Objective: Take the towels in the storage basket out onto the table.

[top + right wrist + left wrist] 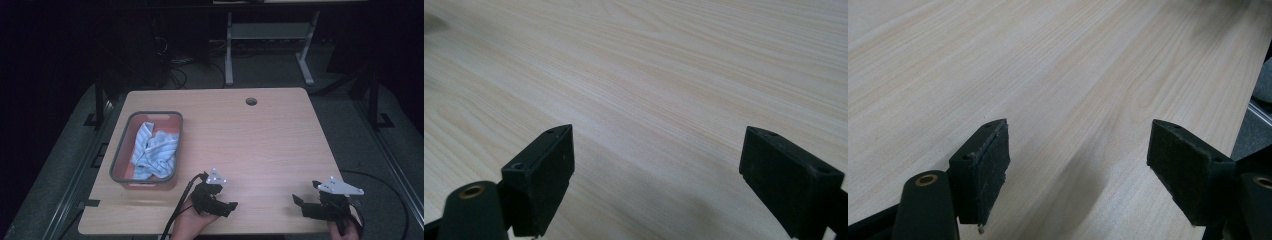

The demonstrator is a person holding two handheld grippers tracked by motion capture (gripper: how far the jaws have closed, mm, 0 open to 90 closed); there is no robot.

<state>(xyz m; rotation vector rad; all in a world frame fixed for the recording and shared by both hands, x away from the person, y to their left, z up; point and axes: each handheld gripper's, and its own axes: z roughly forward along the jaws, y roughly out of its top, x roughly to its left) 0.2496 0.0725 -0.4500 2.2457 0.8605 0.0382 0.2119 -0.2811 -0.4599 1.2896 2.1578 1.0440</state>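
We are looking at a light wooden table (260,145) with a pale grain that is running across its whole top. A round cable hole (251,101) is sitting near the far edge, a little right of the middle. On the left side a grey bin (120,150) with a reddish inside is standing directly on the wood, nearer to the near edge than to the far one. The wide area to the right of the bin is showing bare wood. The table is standing on a dark floor (60,175).
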